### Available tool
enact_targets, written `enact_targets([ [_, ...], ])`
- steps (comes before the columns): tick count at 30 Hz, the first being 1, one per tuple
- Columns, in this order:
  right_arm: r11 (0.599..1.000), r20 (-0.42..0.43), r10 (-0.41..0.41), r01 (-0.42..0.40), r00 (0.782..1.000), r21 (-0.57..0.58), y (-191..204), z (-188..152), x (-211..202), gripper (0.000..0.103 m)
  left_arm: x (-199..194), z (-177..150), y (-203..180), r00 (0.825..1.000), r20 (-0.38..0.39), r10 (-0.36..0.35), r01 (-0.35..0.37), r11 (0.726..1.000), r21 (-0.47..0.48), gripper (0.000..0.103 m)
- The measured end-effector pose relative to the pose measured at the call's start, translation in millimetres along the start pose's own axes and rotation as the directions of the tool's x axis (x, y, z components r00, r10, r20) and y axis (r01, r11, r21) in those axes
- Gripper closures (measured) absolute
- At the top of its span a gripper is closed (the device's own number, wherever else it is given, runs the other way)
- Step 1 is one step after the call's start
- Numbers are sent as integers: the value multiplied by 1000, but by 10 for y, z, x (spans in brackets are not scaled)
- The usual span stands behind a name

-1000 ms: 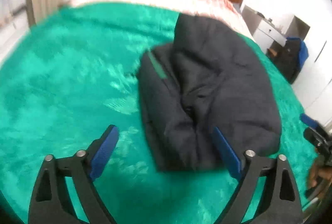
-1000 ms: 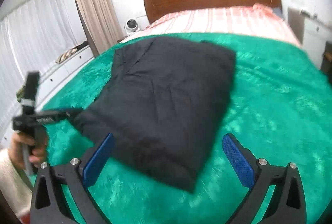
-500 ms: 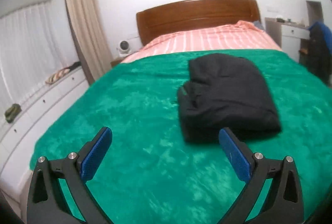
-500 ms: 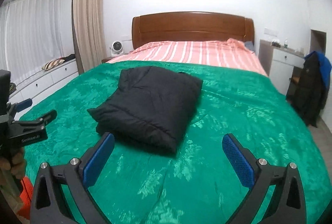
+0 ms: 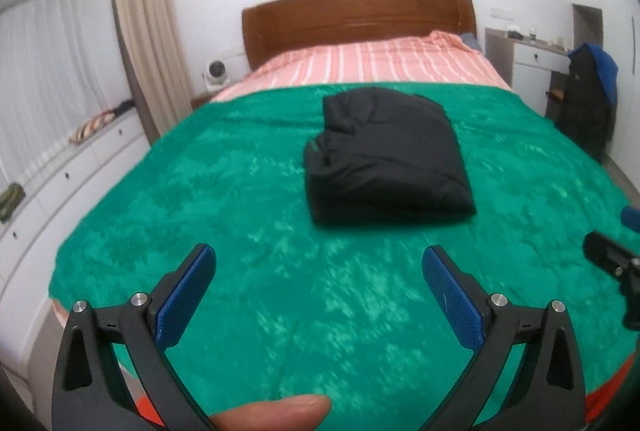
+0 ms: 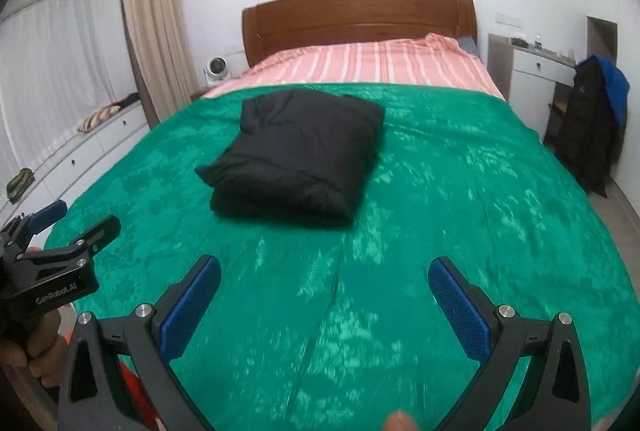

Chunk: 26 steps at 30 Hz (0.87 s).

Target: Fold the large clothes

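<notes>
- Black, puffy fabric is being seen as a folded garment lying in a compact, thick bundle on the green blanket, towards the middle of the bed and on the headboard side of both tools.
- Nothing is being held by the left gripper: its blue-padded fingers are being kept wide apart, low over the near part of the blanket and well apart from the garment.
- Nothing is being gripped by the right gripper either; its blue pads are being held spread wide, likewise above the near blanket, with the garment lying ahead and slightly to the left.
- In the right wrist view, the left gripper is being shown at the left edge, clasped in a hand, its fingers parted.
- In the left wrist view, only a dark part of the right gripper is being shown at the right edge.
- Beyond the blanket, a pink striped sheet is being exposed up to the wooden headboard.
- A dark coat with blue is being seen hanging at the right, beside a white desk.
- White drawers and curtains are being shown along the left wall.
</notes>
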State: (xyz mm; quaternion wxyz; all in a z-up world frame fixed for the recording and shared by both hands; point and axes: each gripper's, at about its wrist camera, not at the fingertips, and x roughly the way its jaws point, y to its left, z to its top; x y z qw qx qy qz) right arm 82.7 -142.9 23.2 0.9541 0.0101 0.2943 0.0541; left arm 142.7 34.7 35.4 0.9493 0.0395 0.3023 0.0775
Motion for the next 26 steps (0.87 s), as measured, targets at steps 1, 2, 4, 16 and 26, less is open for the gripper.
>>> enact_targets([
  [1, 1000, -7, -6, 6, 1000, -6, 31, -10, -26, 1, -29, -12, -10, 1000, -10, 0, 0, 1000, 1, 0],
  [2, 1000, -17, -13, 12, 1000, -18, 80, -18, -66, 1, -56, -19, -19, 1000, -20, -1, 1, 1000, 5, 0],
  [4, 999, -26, -22, 21, 999, -35, 148, -27, -128, 1, -109, -37, -33, 1000, -31, -3, 3, 1000, 9, 0],
  [16, 991, -15, -122, 121, 992, -61, 268, 1, -375, 1, -228, -22, -73, 1000, -22, -6, 7, 1000, 24, 0],
  [26, 992, -41, -121, 119, 992, -48, 192, -81, -318, 1, -195, -78, -104, 1000, -17, -15, 15, 1000, 20, 0],
])
